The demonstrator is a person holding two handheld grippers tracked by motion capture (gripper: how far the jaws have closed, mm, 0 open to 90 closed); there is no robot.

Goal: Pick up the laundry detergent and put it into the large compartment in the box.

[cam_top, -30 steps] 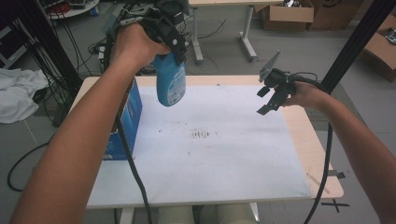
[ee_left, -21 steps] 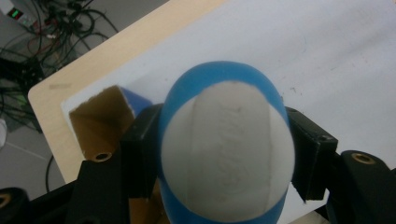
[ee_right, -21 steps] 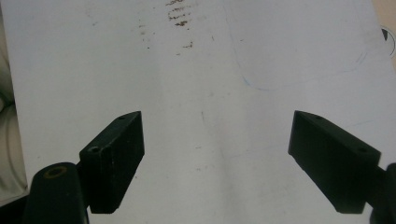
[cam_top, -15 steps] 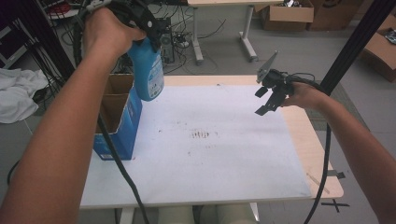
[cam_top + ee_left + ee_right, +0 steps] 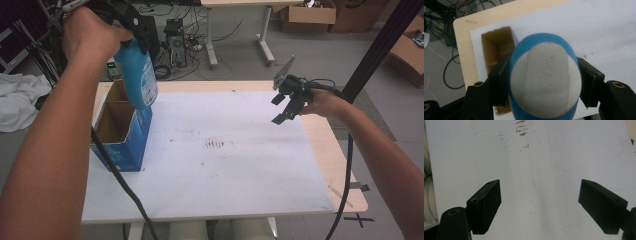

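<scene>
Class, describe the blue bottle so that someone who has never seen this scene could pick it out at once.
Start at the white-topped wooden table and go to its left end, where an open blue cardboard box stands. Above the box hangs the blue plastic bottle, base down, clamped in the left gripper. It is the one rounded, glossy thing held in the air, with a pale base.

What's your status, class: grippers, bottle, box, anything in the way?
Left gripper shut on blue bottle, held above open cardboard box. Right gripper open, empty, over white sheet. Nothing blocking the box.
</scene>
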